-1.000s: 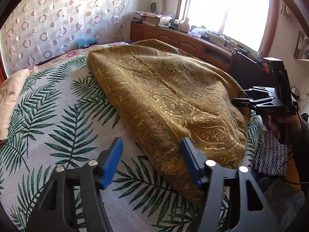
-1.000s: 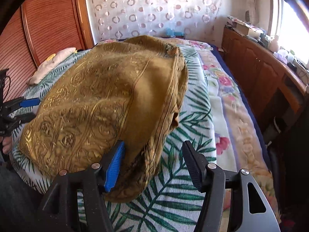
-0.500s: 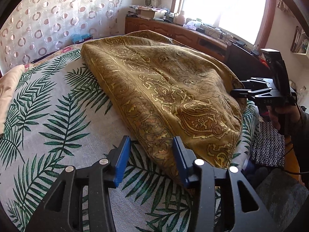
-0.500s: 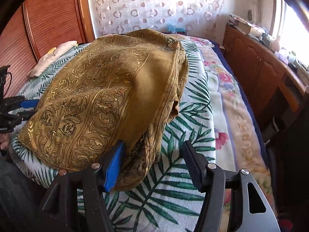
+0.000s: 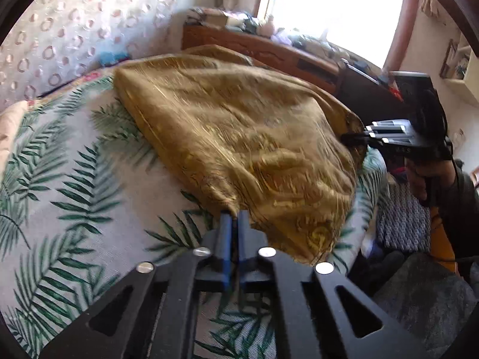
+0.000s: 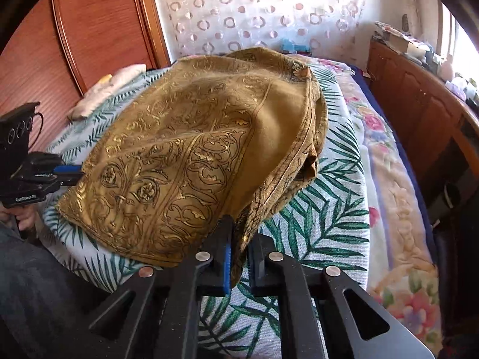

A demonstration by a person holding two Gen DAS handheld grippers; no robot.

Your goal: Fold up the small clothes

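Two black hand-held grippers with blue pads have just clamped down on one mustard-gold garment with a shiny scroll pattern (image 6: 179, 155), which lies heaped across the near half of the bed, over a white bedspread printed with green palm fronds (image 5: 74, 185). The left gripper (image 5: 235, 221) pinches the garment's near-left corner by the bed's front edge; its jaws have just closed with cloth between them. The right gripper (image 6: 239, 233) has likewise just closed, its jaws nipping the doubled hem at the near-right corner.

To fold well, I judge both corners should rise together, level, and travel toward the far edge of the garment so the hem lands square. The right side is already bunched in loose layers, so a light shake or outward pull first would likely flatten it. Keep the cloth taut between the grippers.

A cream pillow (image 6: 110, 86) sits at the bed's far-left corner, and a floral quilt (image 6: 398, 203) runs along its right edge, beside a wooden cabinet (image 6: 419, 104). Neither blocks the fold.
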